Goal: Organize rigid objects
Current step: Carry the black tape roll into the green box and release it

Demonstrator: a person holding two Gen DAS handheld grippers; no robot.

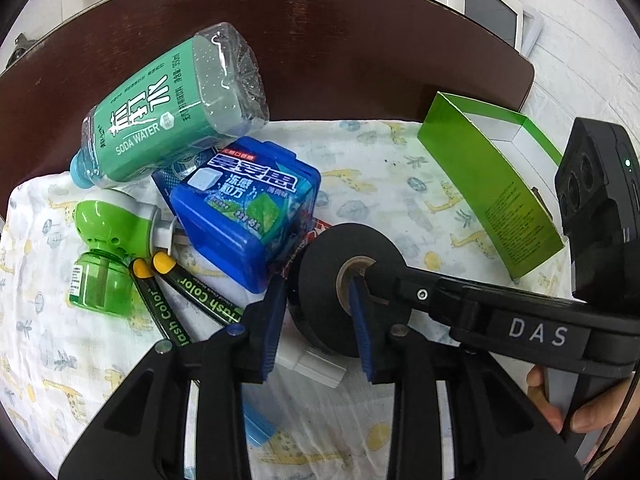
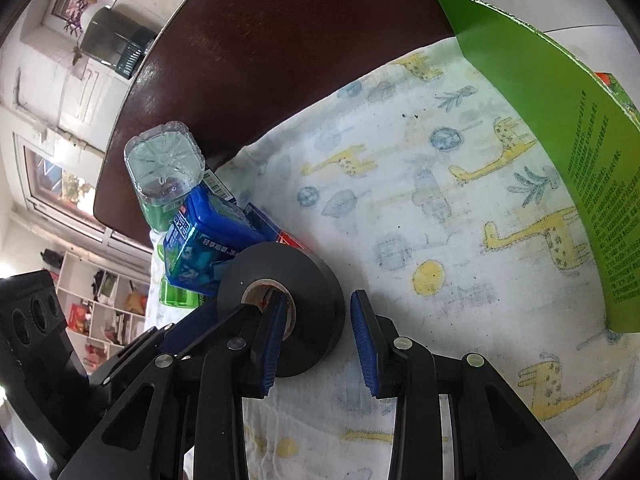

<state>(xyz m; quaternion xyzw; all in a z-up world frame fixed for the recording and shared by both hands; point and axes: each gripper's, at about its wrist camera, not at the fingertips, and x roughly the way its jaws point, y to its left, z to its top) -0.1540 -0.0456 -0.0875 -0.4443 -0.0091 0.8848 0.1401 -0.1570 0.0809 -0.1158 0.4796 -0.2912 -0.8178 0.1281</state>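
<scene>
Left wrist view shows the black tape roll (image 1: 344, 284) lying on the giraffe-print cloth (image 1: 380, 168) that covers the surface (image 1: 320, 40), just right of the blue mint box (image 1: 248, 208) and touching it or nearly so. Both tongs straddle the roll's wall. The left tongs (image 1: 316, 320) have one blue pad outside the rim and one down in the core; the right tongs (image 2: 320, 336) do the same from the right, one finger in the core, the other outside on the cloth. Neither pair looks pressed tight, so I judge them narrow but not yet holding.

To do this step well, one pair should close on the wall and the other let go; two grips at once would fight. Lift straight up so the roll does not drag the mint box or the markers (image 1: 188, 300) beside it. The green carton (image 1: 492, 184) at far right stands open and looks the likely place to put it.

The left tongs point forward and down; the right tongs reach across low from the right.
</scene>
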